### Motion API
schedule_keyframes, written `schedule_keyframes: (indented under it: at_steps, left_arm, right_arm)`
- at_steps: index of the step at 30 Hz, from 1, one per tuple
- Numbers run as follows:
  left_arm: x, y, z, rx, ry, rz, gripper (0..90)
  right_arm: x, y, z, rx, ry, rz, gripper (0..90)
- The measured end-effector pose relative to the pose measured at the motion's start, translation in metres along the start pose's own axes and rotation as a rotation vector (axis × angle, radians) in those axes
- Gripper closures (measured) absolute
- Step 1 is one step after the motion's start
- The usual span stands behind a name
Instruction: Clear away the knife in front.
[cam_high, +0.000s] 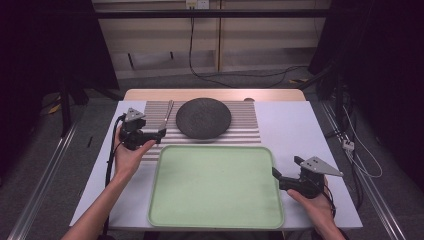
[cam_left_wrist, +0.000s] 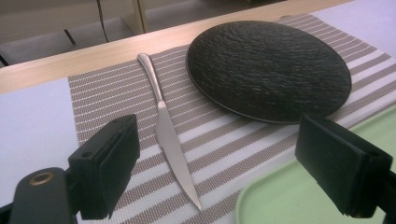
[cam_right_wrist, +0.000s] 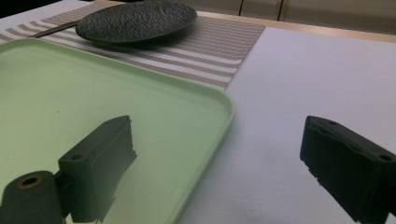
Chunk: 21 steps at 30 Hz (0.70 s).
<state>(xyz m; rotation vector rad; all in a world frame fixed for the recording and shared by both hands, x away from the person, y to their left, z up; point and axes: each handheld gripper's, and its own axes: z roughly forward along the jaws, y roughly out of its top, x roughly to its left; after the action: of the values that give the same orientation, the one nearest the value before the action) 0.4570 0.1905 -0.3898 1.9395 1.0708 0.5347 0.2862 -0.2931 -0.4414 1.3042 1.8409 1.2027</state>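
the table (cam_high: 295, 125) carries a big green tray (cam_high: 215, 185) at the near middle, bare inside. beyond it lies the striped placemat (cam_high: 245, 127), and on that the dark round plate (cam_high: 203, 118) sits far centre. just left of the plate, apart from it, the knife (cam_left_wrist: 170, 135) lies flat on the mat, tip toward the tray. the left gripper (cam_left_wrist: 219, 172) hovers over that blade, jaws spread wide, holding nothing. the right gripper (cam_right_wrist: 219, 172) straddles the tray's right rim, jaws wide apart too.

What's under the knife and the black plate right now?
The knife and the plate both lie on a striped placemat, side by side without touching. What is beneath the plate's middle is covered.
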Motion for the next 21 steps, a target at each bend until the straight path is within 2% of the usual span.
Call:
schedule_keyframes:
  at_steps: [5, 8, 15, 21]
  left_arm:
    - [0.007, 0.000, 0.015, 0.016, 0.007, -0.016, 13.2]
    - [0.011, 0.001, 0.025, 0.044, 0.008, -0.024, 13.6]
    - [0.022, 0.012, 0.043, 0.082, 0.043, -0.027, 13.7]
    - [0.027, 0.020, 0.055, 0.121, 0.041, -0.042, 14.0]
  right_arm:
    - [0.000, 0.000, 0.000, 0.001, 0.001, -0.001, 9.4]
    - [0.000, 0.000, 0.000, 0.003, 0.001, -0.001, 9.4]
    - [0.000, 0.000, 0.001, 0.006, 0.001, 0.001, 9.4]
    - [0.000, 0.000, 0.001, 0.007, 0.002, 0.002, 9.4]
